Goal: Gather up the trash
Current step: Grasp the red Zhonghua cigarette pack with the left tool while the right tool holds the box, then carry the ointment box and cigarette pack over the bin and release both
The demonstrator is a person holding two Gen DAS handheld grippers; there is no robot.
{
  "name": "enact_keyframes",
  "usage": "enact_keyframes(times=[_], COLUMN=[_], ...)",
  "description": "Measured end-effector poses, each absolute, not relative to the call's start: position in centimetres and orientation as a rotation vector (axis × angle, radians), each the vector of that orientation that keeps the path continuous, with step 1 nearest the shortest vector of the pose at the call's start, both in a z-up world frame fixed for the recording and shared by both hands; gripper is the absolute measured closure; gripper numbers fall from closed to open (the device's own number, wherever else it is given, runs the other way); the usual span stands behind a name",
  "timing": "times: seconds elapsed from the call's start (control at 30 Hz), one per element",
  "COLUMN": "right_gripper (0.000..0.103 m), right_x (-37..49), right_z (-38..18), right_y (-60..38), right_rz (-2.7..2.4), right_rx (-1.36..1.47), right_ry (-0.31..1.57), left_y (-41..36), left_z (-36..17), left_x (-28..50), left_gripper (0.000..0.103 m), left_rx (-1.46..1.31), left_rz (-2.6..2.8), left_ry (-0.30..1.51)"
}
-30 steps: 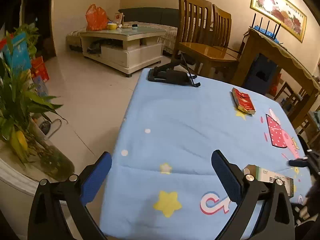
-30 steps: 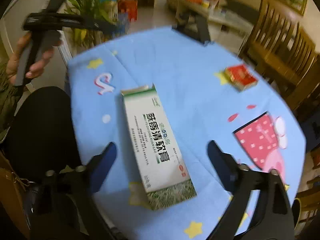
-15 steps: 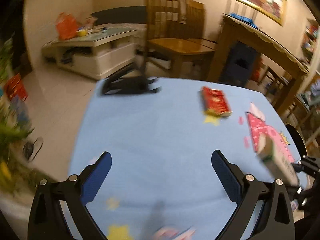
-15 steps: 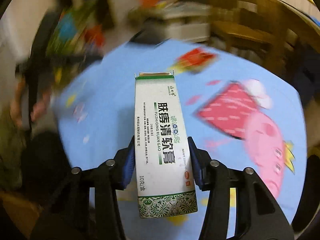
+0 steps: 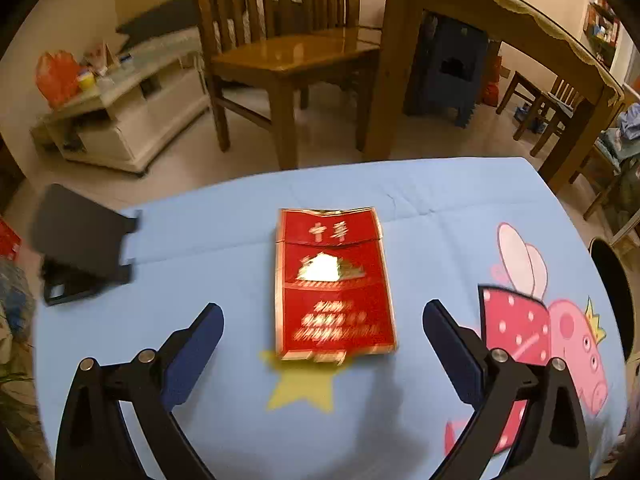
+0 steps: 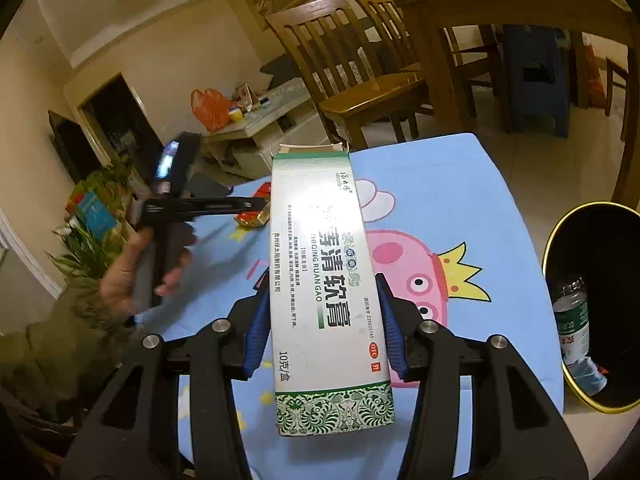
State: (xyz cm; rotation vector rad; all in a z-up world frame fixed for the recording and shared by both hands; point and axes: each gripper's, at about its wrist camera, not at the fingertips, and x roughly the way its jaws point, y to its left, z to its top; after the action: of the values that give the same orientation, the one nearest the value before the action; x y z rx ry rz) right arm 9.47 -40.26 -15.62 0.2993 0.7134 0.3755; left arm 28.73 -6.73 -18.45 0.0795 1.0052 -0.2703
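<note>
A red cigarette pack [image 5: 334, 284] lies flat on the blue cartoon tablecloth [image 5: 224, 232]. My left gripper [image 5: 323, 316] is open, its fingers either side of the pack's near end, apart from it. My right gripper [image 6: 324, 320] is shut on a white and green ointment box [image 6: 326, 280] and holds it above the cloth. The black trash bin [image 6: 600, 280] stands on the floor to the right of the table; it holds a plastic bottle [image 6: 572, 320]. The left gripper also shows in the right wrist view [image 6: 256, 202], by the red pack [image 6: 250, 218].
A black phone stand [image 5: 80, 240] sits on the table's far left. Wooden chairs [image 5: 280, 52] and a wooden dining table [image 5: 480, 12] stand beyond the far edge. A white coffee table [image 5: 120, 96] is at the back left. Plants [image 6: 92, 232] stand left of the table.
My right gripper shut on the ointment box, lifted it and swung toward the bin side. My left gripper moved forward across the table to the red pack, staying open.
</note>
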Motion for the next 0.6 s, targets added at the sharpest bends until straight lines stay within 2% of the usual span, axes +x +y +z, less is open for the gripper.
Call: enact_keyframes(times=[0.07, 0.13, 0.17, 0.2, 0.27, 0.47, 0.6], right_gripper=[0.055, 0.055, 0.055, 0.055, 0.055, 0.055, 0.055], right_x=[9.3, 8.8, 8.7, 8.5, 8.5, 8.2, 8.0], right_z=[-15.4, -15.2, -14.9, -14.9, -14.8, -14.4, -14.3], right_y=[-40.6, -40.3, -40.5, -40.4, -40.5, -41.0, -41.1], right_rz=[0.375, 0.38, 0.379, 0.378, 0.374, 0.337, 0.297], right_rx=[0.296, 0.293, 0.291, 0.292, 0.299, 0.299, 0.275], right_ry=[0.713, 0.702, 0.693, 0.687, 0.675, 0.642, 0.638], left_y=[-7.1, -7.6, -8.0, -8.1, -8.1, -6.8, -9.1], left_z=[-19.1, -20.0, -20.1, -20.1, -19.7, -19.3, -19.5], left_x=[29.4, 29.8, 29.6, 29.3, 28.6, 25.4, 20.0], left_gripper=[0.007, 0.014, 0.015, 0.02, 0.042, 0.043, 0.043], left_rx=[0.062, 0.089, 0.119, 0.117, 0.113, 0.026, 0.129], left_rz=[-0.29, -0.25, -0.221, -0.219, -0.215, -0.235, -0.239], left_ry=[1.028, 1.039, 1.017, 1.003, 0.98, 0.981, 0.959])
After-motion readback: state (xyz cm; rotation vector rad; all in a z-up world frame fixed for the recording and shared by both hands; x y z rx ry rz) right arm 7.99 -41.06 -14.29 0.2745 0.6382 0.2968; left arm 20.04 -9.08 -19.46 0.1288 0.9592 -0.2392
